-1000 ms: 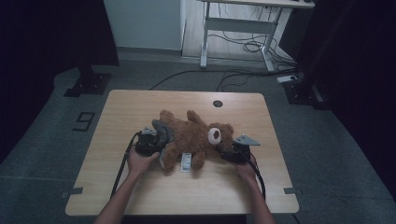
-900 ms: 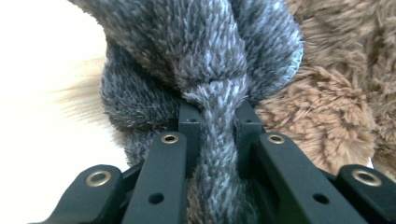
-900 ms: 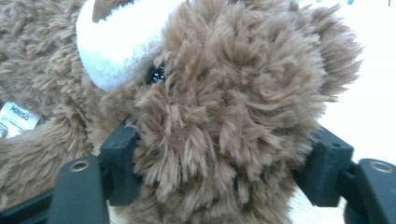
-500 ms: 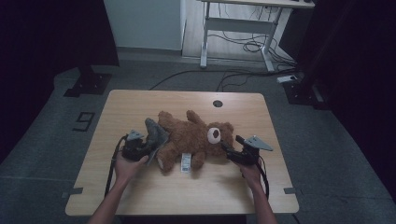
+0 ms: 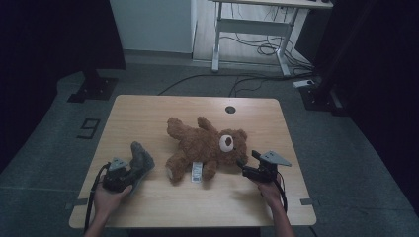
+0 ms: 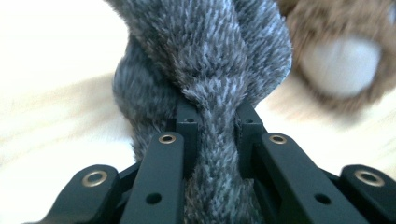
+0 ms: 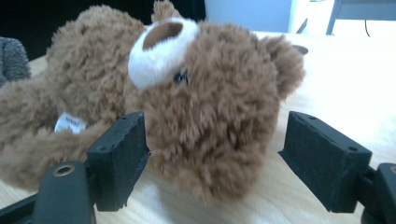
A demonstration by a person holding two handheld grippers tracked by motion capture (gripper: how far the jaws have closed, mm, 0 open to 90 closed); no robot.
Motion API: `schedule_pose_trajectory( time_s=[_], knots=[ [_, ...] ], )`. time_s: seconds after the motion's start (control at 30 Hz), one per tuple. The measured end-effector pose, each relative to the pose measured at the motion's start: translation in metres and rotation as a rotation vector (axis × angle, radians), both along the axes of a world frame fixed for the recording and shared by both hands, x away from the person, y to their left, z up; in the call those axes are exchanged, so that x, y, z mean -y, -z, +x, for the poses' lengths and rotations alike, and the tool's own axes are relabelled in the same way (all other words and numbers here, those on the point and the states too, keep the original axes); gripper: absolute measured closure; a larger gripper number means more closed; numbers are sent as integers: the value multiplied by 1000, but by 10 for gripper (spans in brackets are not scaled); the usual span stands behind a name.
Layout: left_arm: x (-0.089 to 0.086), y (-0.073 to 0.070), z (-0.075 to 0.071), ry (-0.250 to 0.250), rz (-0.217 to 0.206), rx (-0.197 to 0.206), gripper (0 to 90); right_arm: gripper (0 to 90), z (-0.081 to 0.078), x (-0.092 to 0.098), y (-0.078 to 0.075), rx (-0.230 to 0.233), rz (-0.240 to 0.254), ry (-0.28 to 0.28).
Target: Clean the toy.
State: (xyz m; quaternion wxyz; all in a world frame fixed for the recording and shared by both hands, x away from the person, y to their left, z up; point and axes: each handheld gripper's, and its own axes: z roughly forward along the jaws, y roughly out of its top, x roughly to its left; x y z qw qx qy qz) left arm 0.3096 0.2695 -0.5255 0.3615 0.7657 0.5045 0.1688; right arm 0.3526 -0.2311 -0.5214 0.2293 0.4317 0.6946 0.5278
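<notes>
At the lower left of the high view, the left gripper point(image 5: 129, 170) pinches a grey fuzzy cloth point(image 5: 141, 158), its jaws pressed tight on the bunched fabric point(image 6: 212, 140). The brown teddy bear point(image 5: 205, 148) lies mid-table point(image 5: 148, 108). Lower right, the right gripper point(image 5: 244, 168) stands spread beside the bear's head point(image 7: 210, 121), apart from the fur.

Bear point(image 5: 205, 145): shaggy brown plush, matt, w/ a smoother white cloth muzzle and a small white fabric tag point(image 5: 196, 171) at centre frame. Grey cloth point(image 6: 210, 70): short dense speckled pile, matt, pinched by the left gripper point(image 6: 212, 135), whose jaws are matt black plastic w/ brassy metal rivets. Right gripper point(image 7: 215, 158) pads look like rough black foam; table point(image 5: 148, 108) at mid frame is pale wood, smooth w/ low sheen.
</notes>
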Motion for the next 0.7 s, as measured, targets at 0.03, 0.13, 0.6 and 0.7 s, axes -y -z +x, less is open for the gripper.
schedule_pose_trajectory(
  time_s=[0.03,0.13,0.6,0.7],
  knots=[
    [-3,2,-3,-6,1,-1,760,215,-1,1,1,-4,-2,1],
    [-12,7,-9,-21,-25,-5,756,216,-4,5,4,-16,-2,10],
    [-14,12,-11,13,-56,-6,580,219,-7,7,10,-42,-14,6],
    [-13,7,-12,41,-28,2,430,219,-7,7,10,-44,-18,9]
  ],
)
